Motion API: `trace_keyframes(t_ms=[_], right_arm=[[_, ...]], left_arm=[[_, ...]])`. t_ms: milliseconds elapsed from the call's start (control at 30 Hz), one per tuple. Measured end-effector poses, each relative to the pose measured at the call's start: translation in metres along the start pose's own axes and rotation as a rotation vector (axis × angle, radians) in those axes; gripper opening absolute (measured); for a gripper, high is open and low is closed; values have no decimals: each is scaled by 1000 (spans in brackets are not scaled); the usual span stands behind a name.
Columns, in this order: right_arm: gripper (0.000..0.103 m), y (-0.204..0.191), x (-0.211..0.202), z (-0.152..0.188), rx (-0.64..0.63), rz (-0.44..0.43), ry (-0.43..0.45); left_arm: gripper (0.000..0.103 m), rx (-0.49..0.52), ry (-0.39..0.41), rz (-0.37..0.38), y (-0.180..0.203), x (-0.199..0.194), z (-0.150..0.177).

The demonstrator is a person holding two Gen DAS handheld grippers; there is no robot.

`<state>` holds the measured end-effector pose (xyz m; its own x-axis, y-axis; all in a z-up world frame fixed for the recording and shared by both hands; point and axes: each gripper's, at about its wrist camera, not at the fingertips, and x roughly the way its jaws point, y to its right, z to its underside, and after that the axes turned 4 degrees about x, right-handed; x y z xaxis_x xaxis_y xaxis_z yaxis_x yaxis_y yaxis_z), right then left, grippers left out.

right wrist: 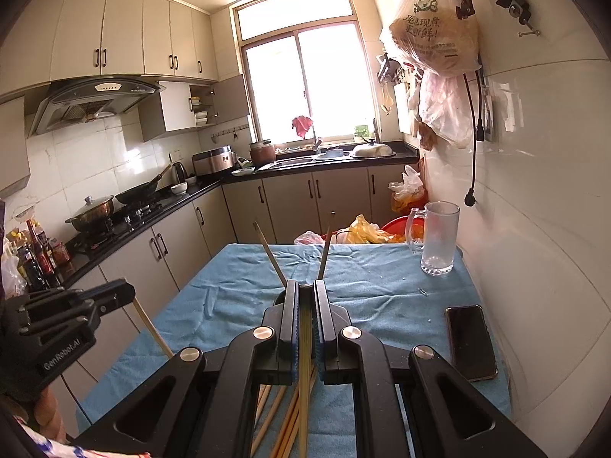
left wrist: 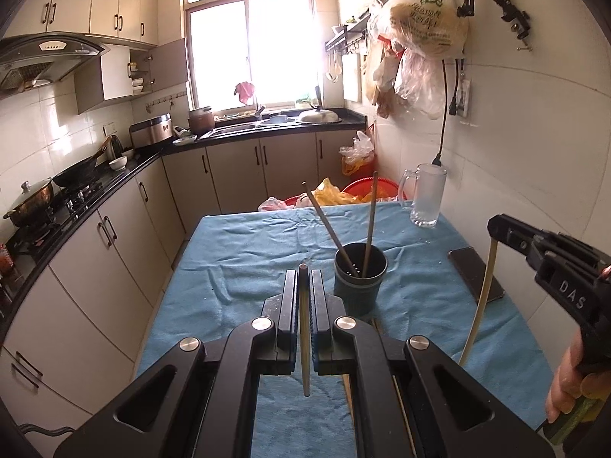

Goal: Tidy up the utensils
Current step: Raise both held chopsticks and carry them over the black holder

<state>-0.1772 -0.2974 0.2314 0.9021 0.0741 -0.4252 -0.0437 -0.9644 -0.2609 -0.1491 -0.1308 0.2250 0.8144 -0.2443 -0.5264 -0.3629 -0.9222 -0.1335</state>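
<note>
Two chopsticks [left wrist: 345,225] stand in the holder [left wrist: 359,278]; my left gripper [left wrist: 304,278] and right gripper [right wrist: 305,297] each clamp another, with more loose chopsticks [right wrist: 284,420] waiting.

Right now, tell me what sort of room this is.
A home kitchen, it seems: a range hood over a gas stove with a wok, a sink under the window, and wall cabinets.
</note>
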Motion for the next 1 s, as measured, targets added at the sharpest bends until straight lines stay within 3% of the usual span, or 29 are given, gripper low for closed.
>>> trace_keyframes(t_ms=[367,500,733,1000], right_arm=[[7,1,11,-13,19,-6,13],[7,1,13,-21,23,-6,31],[7,2,17,-52,37,-6,97],[7,1,34,-97,58,-14,188]], left_arm=[[5,21,4,5,-1,7,-7],[5,11,16,43,-5,4,-17],[5,-39,54,113,-19,-6,-49],[5,-56,160,161,-20,-8,-98]])
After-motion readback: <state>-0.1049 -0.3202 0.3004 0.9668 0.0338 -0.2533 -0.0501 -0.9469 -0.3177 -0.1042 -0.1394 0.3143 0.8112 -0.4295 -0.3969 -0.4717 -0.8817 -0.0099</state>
